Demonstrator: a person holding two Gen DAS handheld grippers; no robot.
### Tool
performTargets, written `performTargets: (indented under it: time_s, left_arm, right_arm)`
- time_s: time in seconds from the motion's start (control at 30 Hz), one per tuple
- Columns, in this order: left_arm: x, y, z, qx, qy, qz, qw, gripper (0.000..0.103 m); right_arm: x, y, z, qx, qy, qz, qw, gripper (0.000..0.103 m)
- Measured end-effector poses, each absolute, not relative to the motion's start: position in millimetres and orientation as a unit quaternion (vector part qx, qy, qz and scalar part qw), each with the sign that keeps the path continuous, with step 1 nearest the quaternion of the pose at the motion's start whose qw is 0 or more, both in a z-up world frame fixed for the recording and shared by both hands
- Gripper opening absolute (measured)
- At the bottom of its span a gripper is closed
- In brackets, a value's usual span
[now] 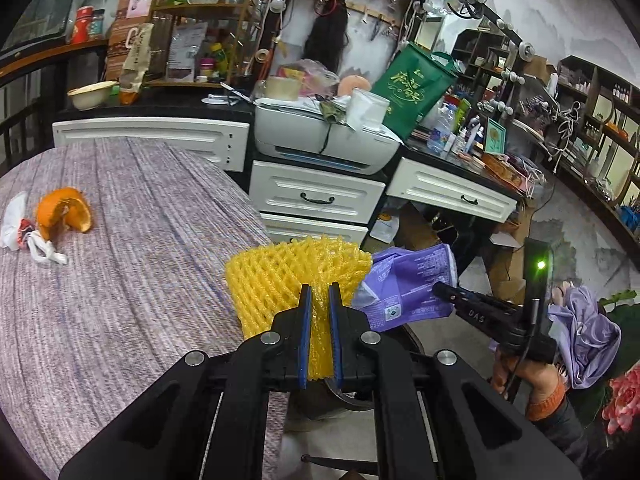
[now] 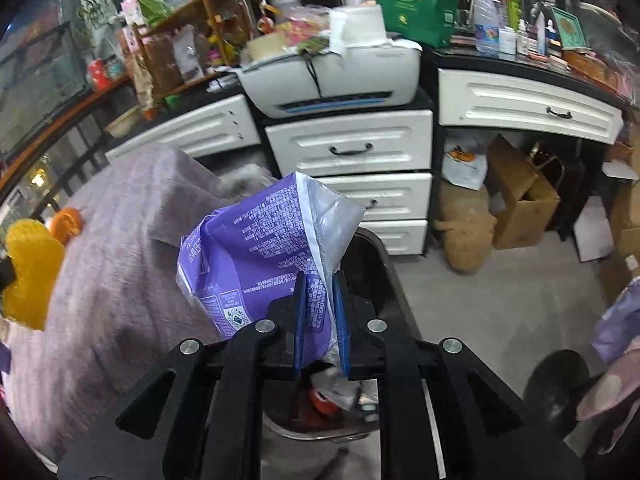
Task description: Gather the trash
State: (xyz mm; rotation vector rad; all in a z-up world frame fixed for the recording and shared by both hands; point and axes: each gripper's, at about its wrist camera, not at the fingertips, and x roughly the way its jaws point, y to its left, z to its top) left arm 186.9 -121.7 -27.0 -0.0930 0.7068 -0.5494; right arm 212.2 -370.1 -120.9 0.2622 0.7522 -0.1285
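Left gripper [image 1: 320,300]: jaws closed on the yellow foam net [image 1: 296,280], which is pinched between the blue pads [image 1: 305,332]. The net fans out ahead of and to the left of the fingertips and is held at the near right edge of the table [image 1: 140,260], which is covered in a purple-grey woven cloth.

Right gripper [image 2: 320,292]: jaws closed on the purple wrapper [image 2: 256,256]. One crumpled corner of the wrapper is caught between the pads; the rest stands up and to the left of the fingertips. Directly below and behind the fingers, the dark trash bin [image 2: 384,264] is seen, with scraps inside; the wrapper is held above its opening, beside the table edge.

In the left wrist view, the wrapper is seen just to the right of the net, the two nearly touching; contact cannot be confirmed.

Further out on the table, at far left and well apart from both grippers, an orange peel [image 1: 64,214] lies, with a crumpled white wrapper [image 1: 24,232] just beside it on the left.

Beyond the table, a white printer [image 1: 324,140] is noted on white drawers [image 1: 316,194], with a green bag [image 1: 412,92] behind it.
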Motion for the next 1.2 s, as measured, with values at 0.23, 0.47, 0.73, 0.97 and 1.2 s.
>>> performTargets:
  time_s: [0.23,0.47,0.73,0.97,1.2]
  left_arm:
    - [188.6,-138.3,-32.1,-0.032,0.349,-0.277,0.894,0.009]
    - [192.5,-156.1,-40.6,-0.022,0.363,-0.293,0.884,0.009]
    - [200.2,-177.3,-53.5,-0.020,0.389,-0.318,0.865,0.009]
    - [205.1,-203.2,-69.2,-0.006,0.414,-0.346,0.842,0.009]
    - [212.3,-226.9,-89.0,0.007,0.442,-0.360,0.822,0.009]
  right_arm:
    - [220.1,-378.6,-152.8,0.102,0.405,-0.102,0.903,0.014]
    - [226.2,-381.3,-182.3,0.100,0.438,-0.111,0.887,0.014]
    - [223.7,-388.9,-200.3,0.140,0.448,-0.121,0.875,0.068]
    - [207.7,-399.3,-174.2,0.173,0.410,-0.138,0.885,0.071]
    - [175.2,-407.6,-125.9,0.191,0.310,-0.123,0.923,0.086]
